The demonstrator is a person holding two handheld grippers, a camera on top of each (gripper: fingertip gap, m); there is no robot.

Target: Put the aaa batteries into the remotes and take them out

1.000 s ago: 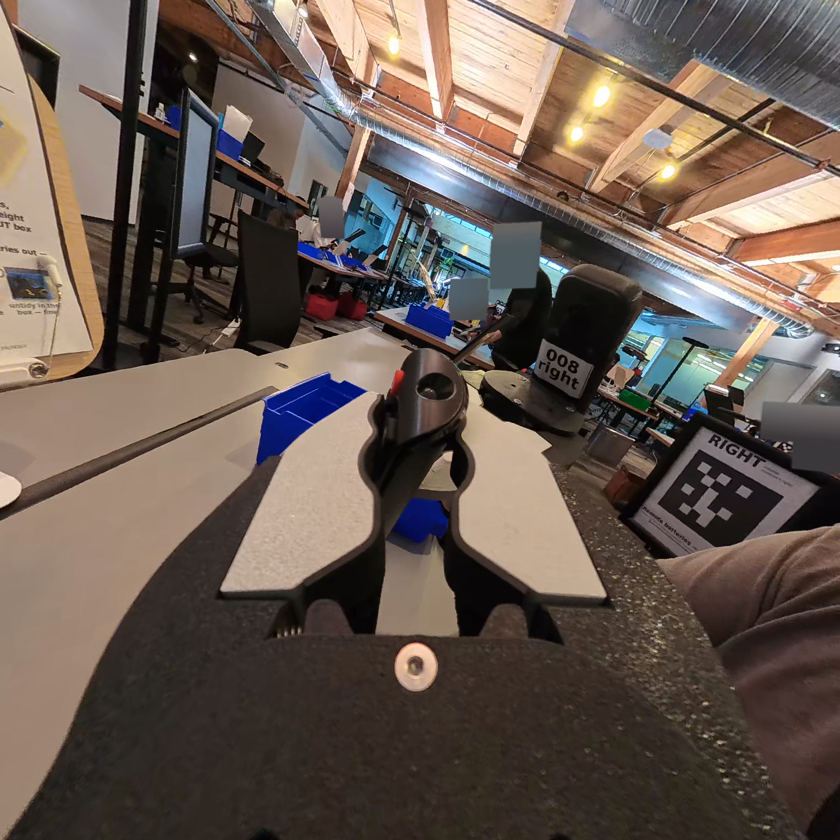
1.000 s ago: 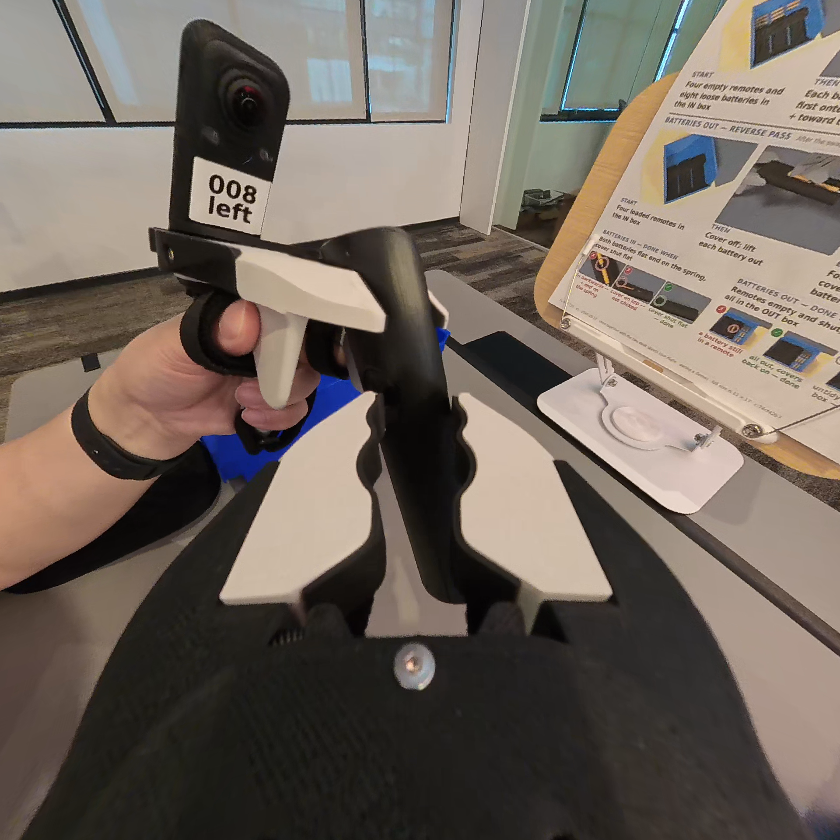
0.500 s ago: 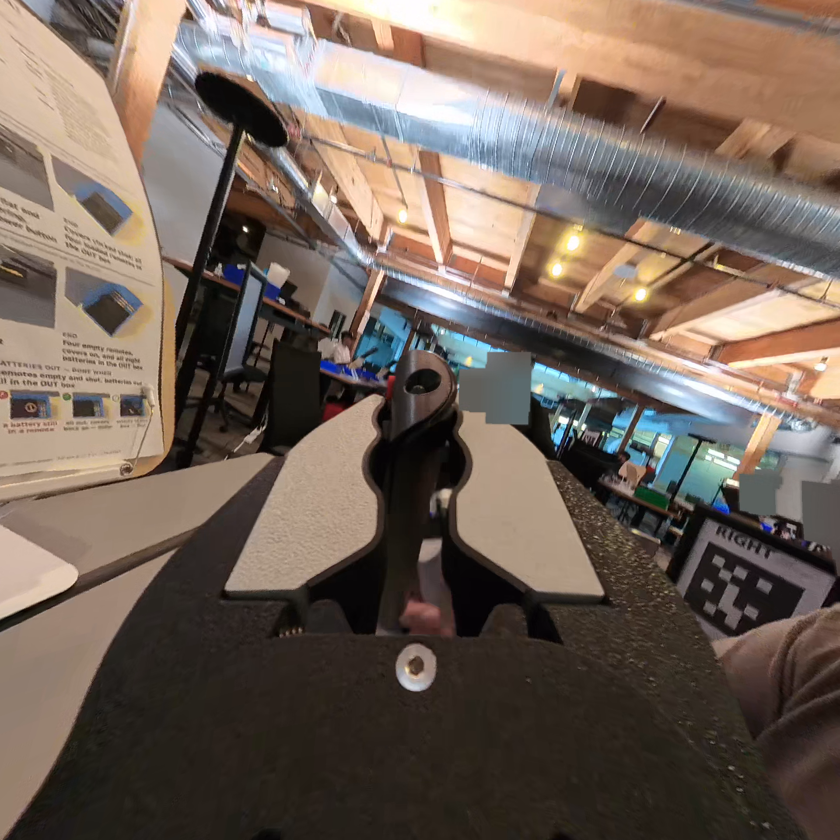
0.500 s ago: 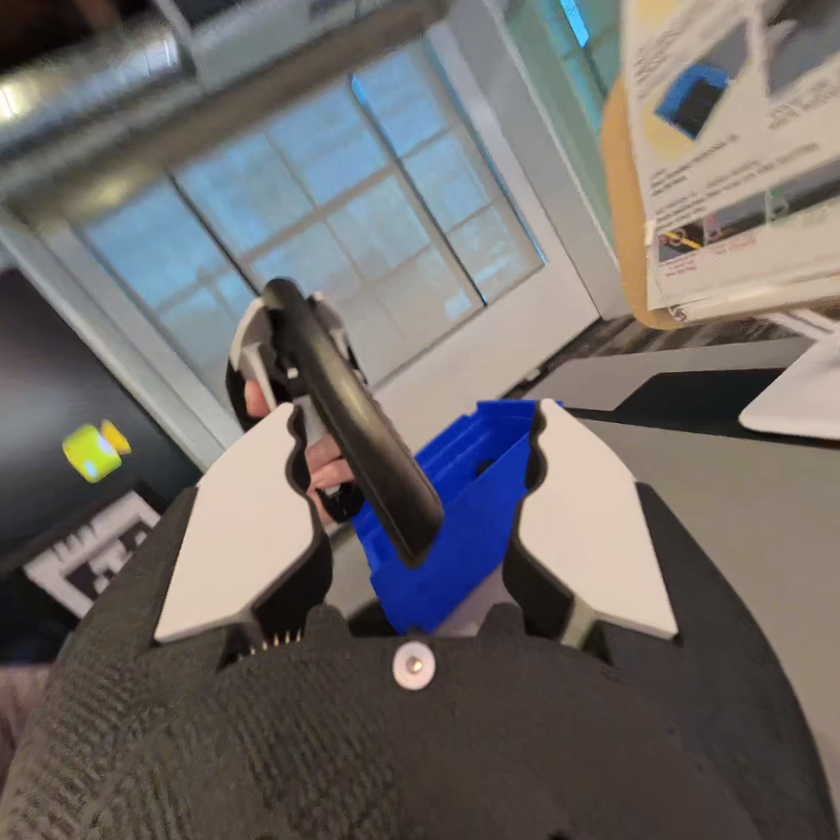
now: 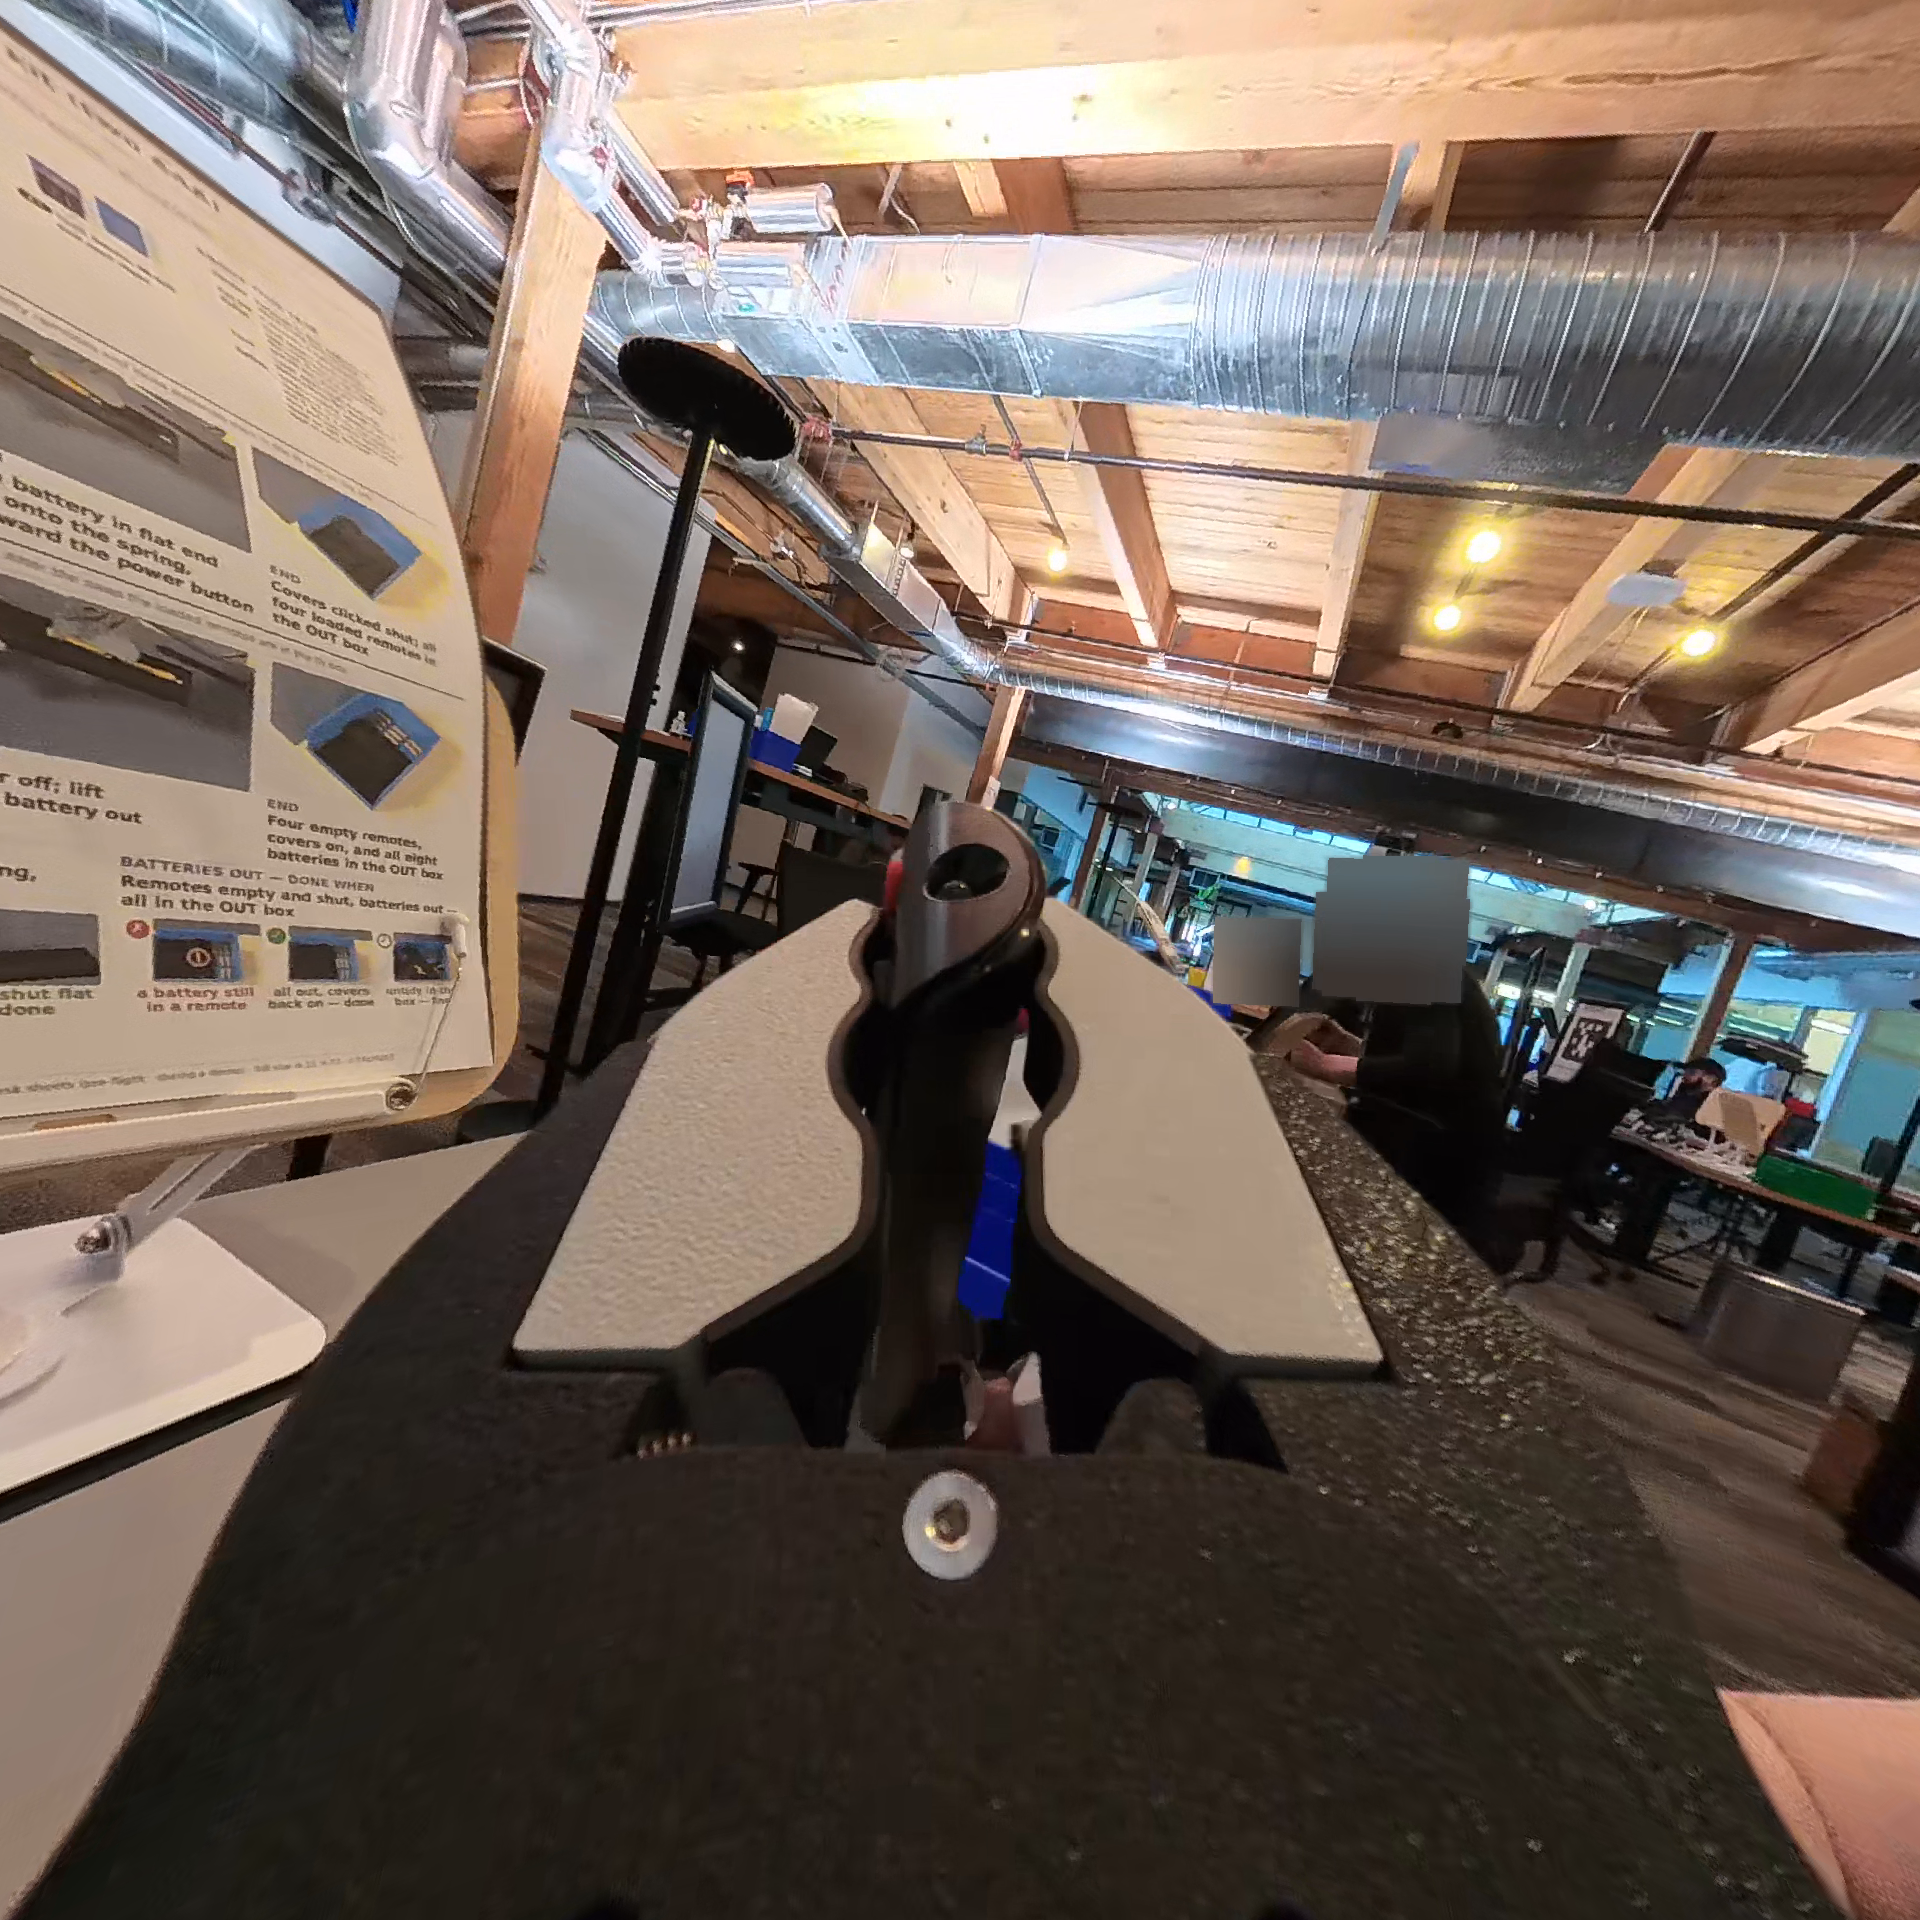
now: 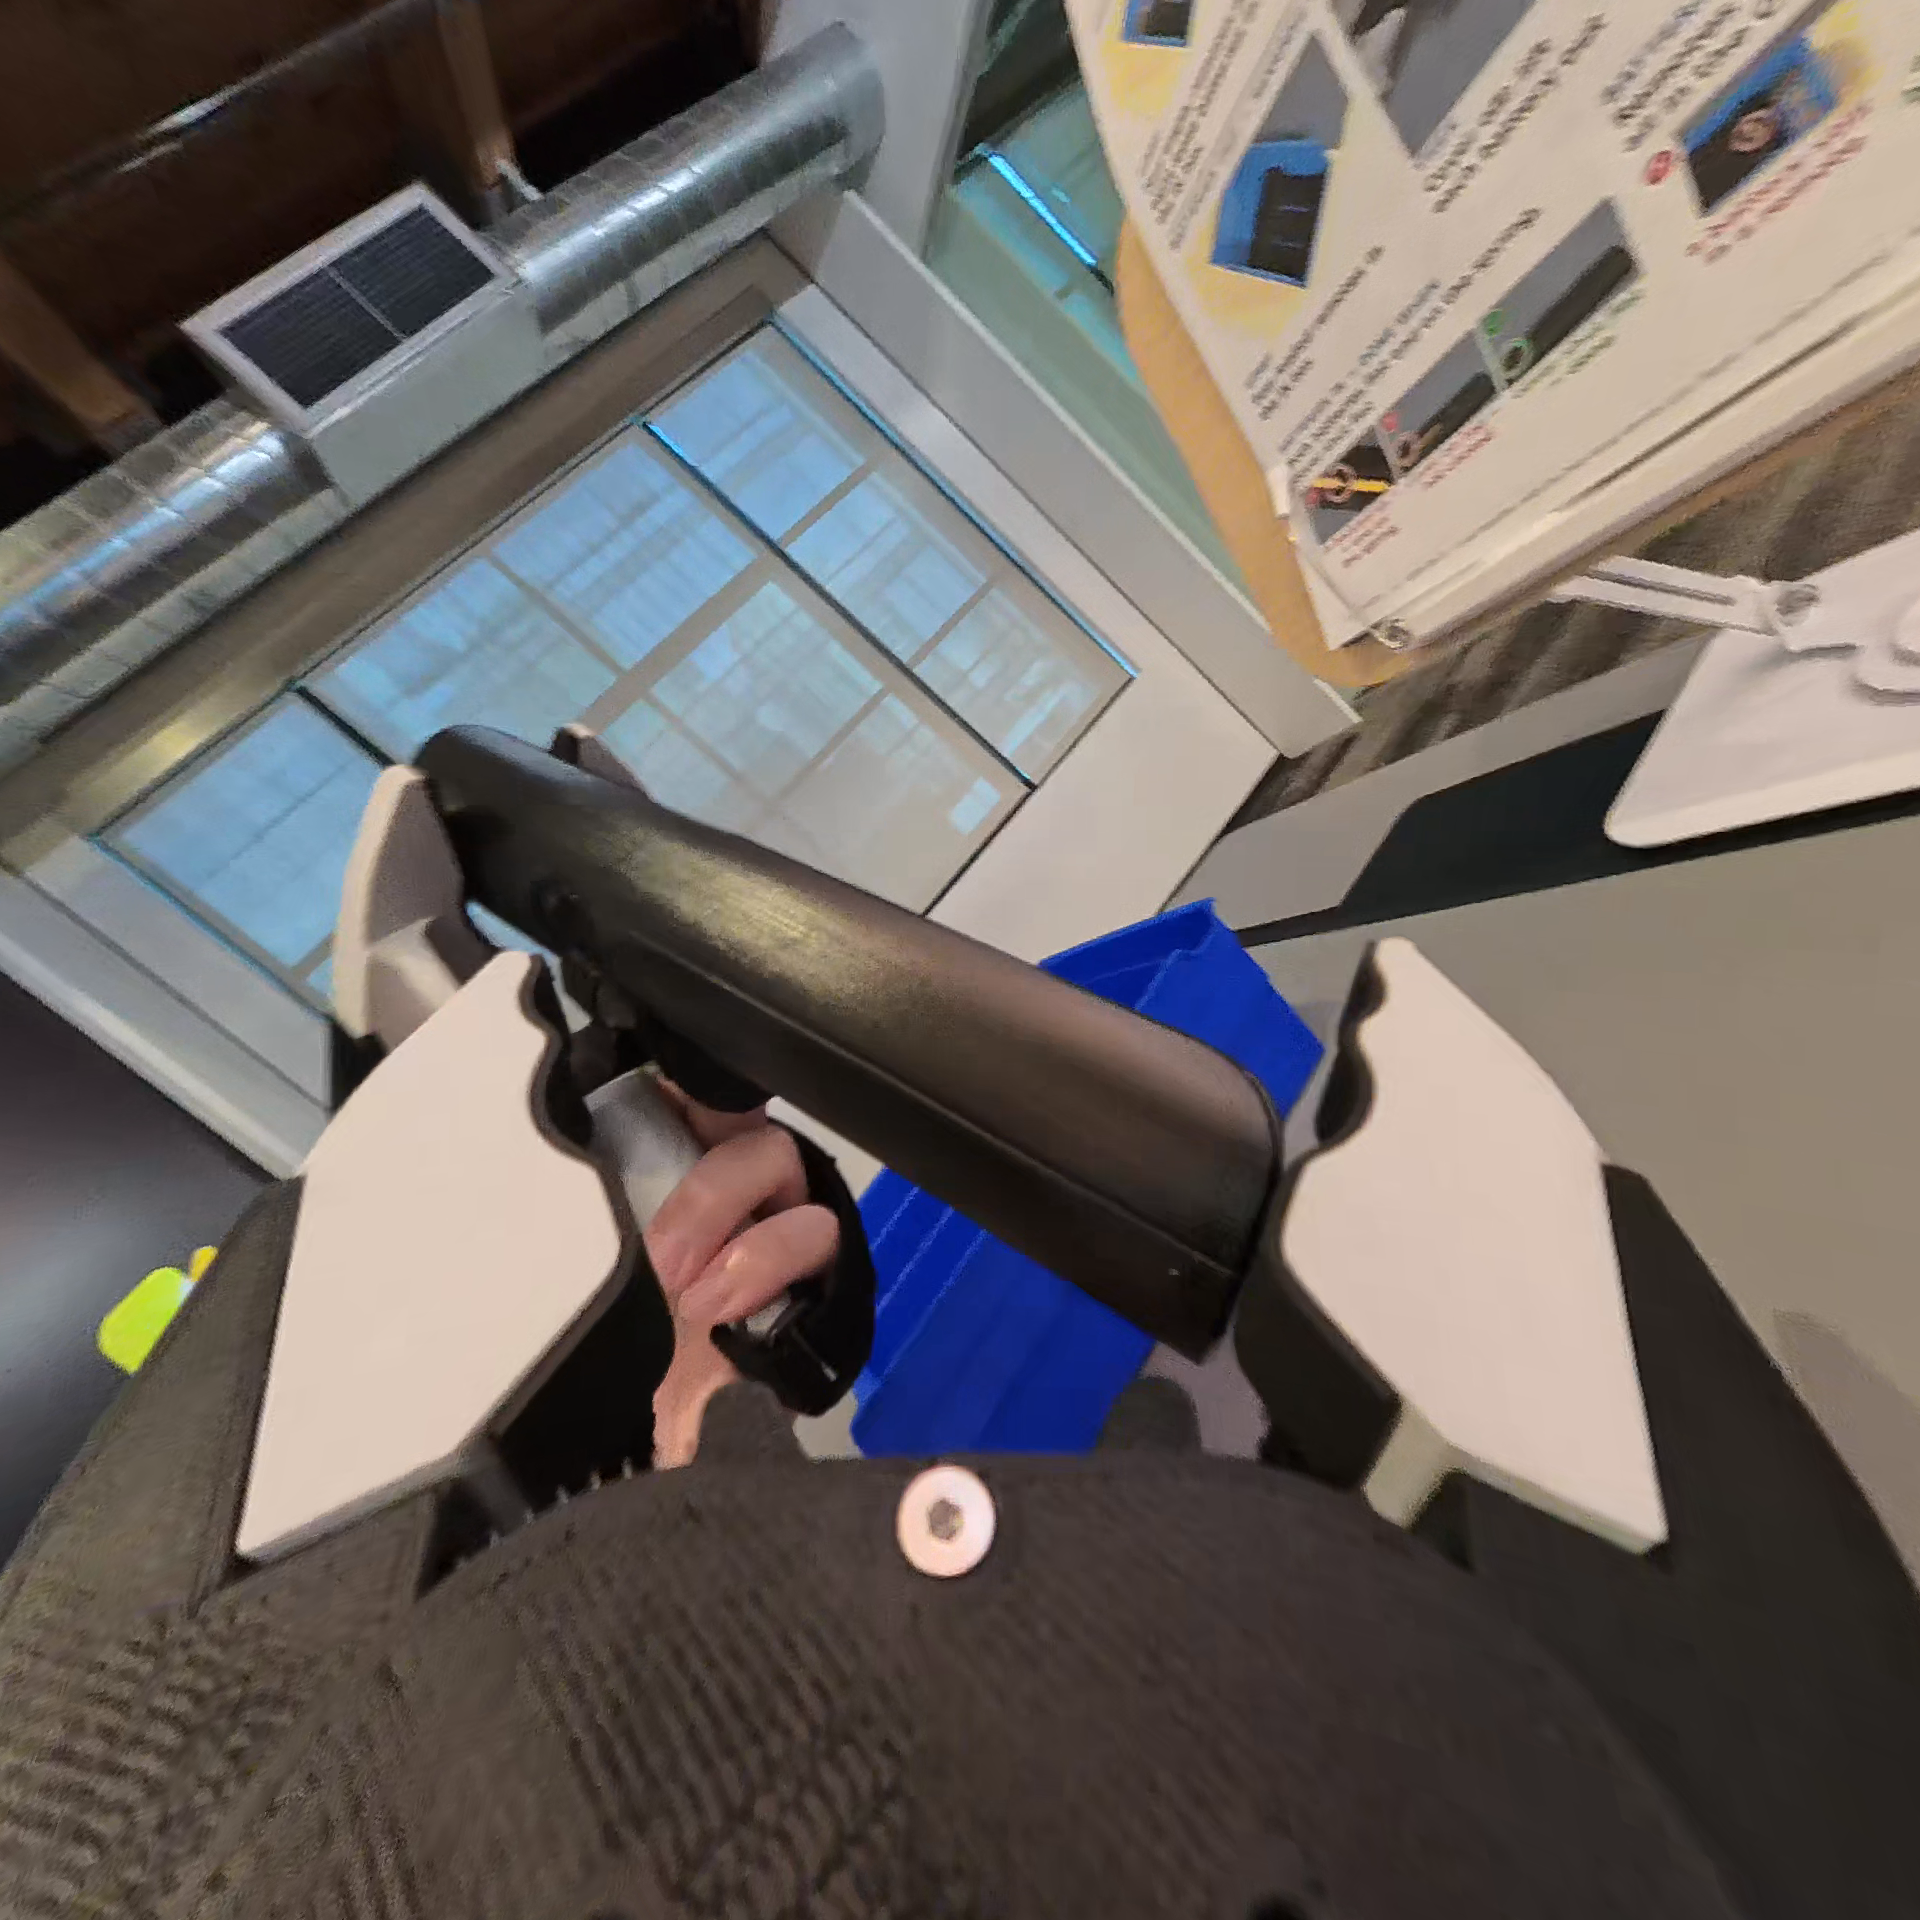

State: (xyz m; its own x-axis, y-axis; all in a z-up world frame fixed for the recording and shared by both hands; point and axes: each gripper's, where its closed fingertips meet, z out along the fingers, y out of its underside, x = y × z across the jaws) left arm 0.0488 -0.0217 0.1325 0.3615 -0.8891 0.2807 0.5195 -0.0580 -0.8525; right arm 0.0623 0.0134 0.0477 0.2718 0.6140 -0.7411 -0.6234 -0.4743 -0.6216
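Note:
In the left wrist view my left gripper is shut on a black remote, seen end-on and pointing up and away. In the right wrist view the same remote slants across the frame. Its far end sits in the left gripper's white fingers, which a hand holds. My right gripper is open wide, with the remote's near end between its fingers, close to the right finger. No batteries show.
A blue bin sits on the grey table under the remote and shows between the left fingers. An instruction board on a white stand stands at the table's far side.
My right gripper, shut on the remote a second ago, has opened wide and rolled sideways. My left gripper has kept its grip and tilted the remote upward.

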